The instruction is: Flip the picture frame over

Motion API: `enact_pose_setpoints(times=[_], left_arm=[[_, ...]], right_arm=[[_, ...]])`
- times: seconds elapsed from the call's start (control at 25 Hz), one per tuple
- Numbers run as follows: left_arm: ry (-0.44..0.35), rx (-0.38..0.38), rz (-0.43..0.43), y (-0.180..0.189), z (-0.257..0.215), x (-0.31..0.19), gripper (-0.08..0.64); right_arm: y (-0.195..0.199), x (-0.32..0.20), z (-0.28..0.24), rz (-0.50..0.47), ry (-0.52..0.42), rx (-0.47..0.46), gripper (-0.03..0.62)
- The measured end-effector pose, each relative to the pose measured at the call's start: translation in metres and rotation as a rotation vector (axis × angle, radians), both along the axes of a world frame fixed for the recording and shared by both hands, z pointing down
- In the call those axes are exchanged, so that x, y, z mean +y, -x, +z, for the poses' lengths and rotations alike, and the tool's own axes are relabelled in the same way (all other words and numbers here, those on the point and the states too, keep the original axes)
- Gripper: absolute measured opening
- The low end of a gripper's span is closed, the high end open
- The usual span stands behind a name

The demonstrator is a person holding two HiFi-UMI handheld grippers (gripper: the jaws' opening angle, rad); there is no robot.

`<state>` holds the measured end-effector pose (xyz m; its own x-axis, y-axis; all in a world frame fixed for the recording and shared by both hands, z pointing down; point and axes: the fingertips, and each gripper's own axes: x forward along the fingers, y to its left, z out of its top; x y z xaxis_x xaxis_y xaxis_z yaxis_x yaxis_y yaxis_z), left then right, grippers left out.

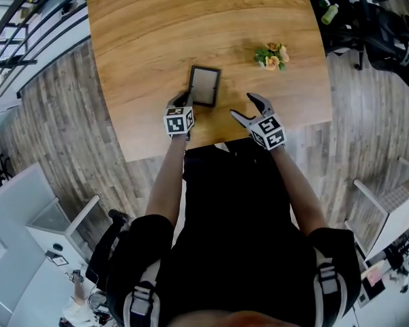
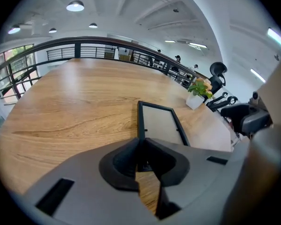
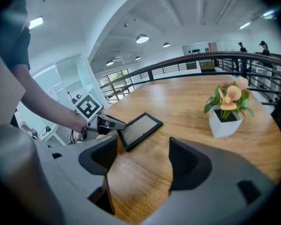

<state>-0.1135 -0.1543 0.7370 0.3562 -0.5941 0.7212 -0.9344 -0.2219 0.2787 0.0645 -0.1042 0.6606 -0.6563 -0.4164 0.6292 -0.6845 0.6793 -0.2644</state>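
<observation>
A black picture frame point(image 1: 205, 85) with a pale panel lies flat on the wooden table point(image 1: 157, 33), near its front edge. My left gripper point(image 1: 187, 101) is shut on the frame's near left corner. In the left gripper view the jaws pinch the frame's point(image 2: 160, 123) left rail at the left gripper point(image 2: 141, 146). The right gripper view shows the frame point(image 3: 140, 129) with the left gripper point(image 3: 114, 123) on its corner. My right gripper point(image 1: 243, 105) stands open over bare wood to the right of the frame, nothing between the jaws of the right gripper point(image 3: 143, 156).
A small white pot of orange flowers point(image 1: 273, 56) stands on the table right of the frame, also as the pot point(image 3: 227, 109). The table's front edge runs just below both grippers. Black office chairs point(image 1: 388, 33) stand past the right side. A railing point(image 2: 84, 46) borders the far end.
</observation>
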Motion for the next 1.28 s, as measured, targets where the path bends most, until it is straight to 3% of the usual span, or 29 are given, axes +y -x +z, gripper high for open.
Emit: enact_pose_setpoints(times=[0.24, 0.72, 0.92, 1.12, 1.28], left_arm=[[0.041, 0.096, -0.076, 0.002, -0.001, 0.001, 0.055], [0.025, 0.310, -0.185, -0.007, -0.021, -0.001, 0.055], [0.015, 0.345, -0.200, -0.013, -0.029, 0.001, 0.055], [-0.005, 0.365, -0.191, -0.019, -0.038, 0.003, 0.055], [-0.025, 0.361, -0.174, -0.024, -0.046, 0.004, 0.055]], right_arm=[[0.003, 0.000, 0.000, -0.006, 0.008, -0.014, 0.342], [0.044, 0.006, -0.005, -0.062, 0.046, -0.108, 0.334], [0.062, -0.001, 0.006, 0.002, 0.135, -0.163, 0.337], [0.063, -0.015, 0.014, 0.136, 0.244, -0.260, 0.325], [0.062, -0.018, 0.015, 0.129, 0.250, -0.263, 0.305]])
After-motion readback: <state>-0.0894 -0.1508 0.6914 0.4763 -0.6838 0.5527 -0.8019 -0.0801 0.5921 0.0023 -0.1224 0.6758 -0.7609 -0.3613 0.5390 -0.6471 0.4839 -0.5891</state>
